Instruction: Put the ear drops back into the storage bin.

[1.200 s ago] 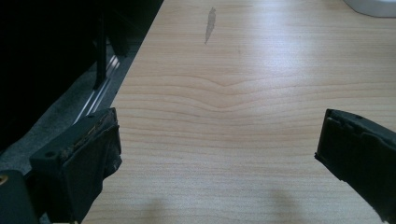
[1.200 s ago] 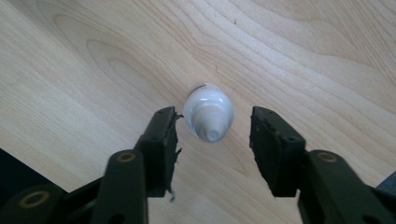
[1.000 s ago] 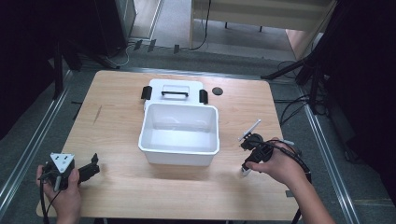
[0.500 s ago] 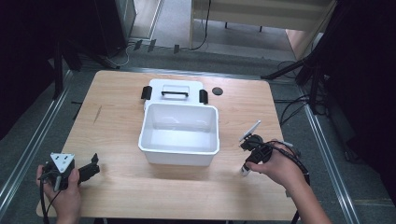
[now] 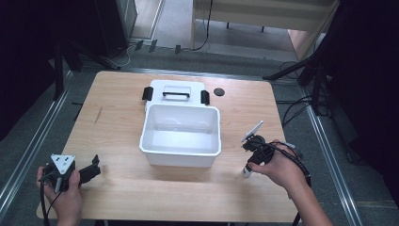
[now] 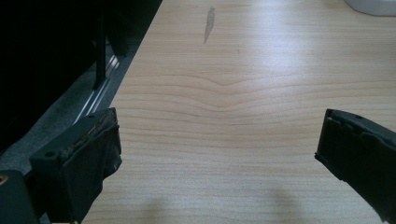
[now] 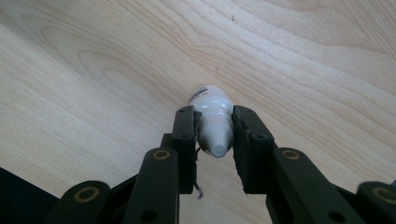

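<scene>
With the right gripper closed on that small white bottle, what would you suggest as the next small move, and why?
Probably lift the small white bottle clear of the table and carry it left toward the open white bin. The right gripper has its jaws clamped on the bottle's cap end, and the bin stands lidless beside it.

I look down on my wooden table (image 5: 117,117), which fills the middle of the frame. A white plastic bin (image 5: 181,135) sits open at its centre, and its white lid (image 5: 176,92) with a black handle and black clips lies just behind it, toward the top. A small dark round disc (image 5: 219,92) rests right of the lid. At lower left my left gripper (image 5: 89,172) rests low over the wood, jaws apart. At lower right my right gripper (image 5: 248,165) points down at a small white bottle (image 5: 246,170) standing on the table.
</scene>
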A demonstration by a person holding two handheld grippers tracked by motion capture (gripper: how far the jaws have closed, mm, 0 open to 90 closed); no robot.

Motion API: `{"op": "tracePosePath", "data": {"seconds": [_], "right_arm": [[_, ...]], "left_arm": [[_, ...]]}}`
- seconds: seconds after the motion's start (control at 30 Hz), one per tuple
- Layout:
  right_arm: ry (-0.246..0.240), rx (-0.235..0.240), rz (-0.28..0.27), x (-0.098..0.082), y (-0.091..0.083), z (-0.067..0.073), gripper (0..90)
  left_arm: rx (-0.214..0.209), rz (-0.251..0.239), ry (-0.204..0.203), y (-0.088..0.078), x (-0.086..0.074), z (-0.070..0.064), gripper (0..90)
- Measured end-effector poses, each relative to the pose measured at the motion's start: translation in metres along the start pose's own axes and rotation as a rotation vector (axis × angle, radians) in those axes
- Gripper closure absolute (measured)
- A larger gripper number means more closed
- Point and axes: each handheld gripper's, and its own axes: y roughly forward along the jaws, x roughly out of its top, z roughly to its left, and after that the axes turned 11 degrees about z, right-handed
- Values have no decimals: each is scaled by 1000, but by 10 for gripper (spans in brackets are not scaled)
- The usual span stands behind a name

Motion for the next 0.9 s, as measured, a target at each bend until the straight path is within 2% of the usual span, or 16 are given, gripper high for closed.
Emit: {"op": "tracePosePath", "data": {"seconds": [0.13,0.5,0.9], "right_arm": [[-9,-2,10,1,-2,0,722],[-1,2,-16,1,-23,-1,723],[-22,-5,-67,2,-71,2,723]], "left_arm": [[0,-1,-2,0,0,0,2],[4,0,-2,0,0,0,2],[2,-2,-4,0,0,0,2]]}}
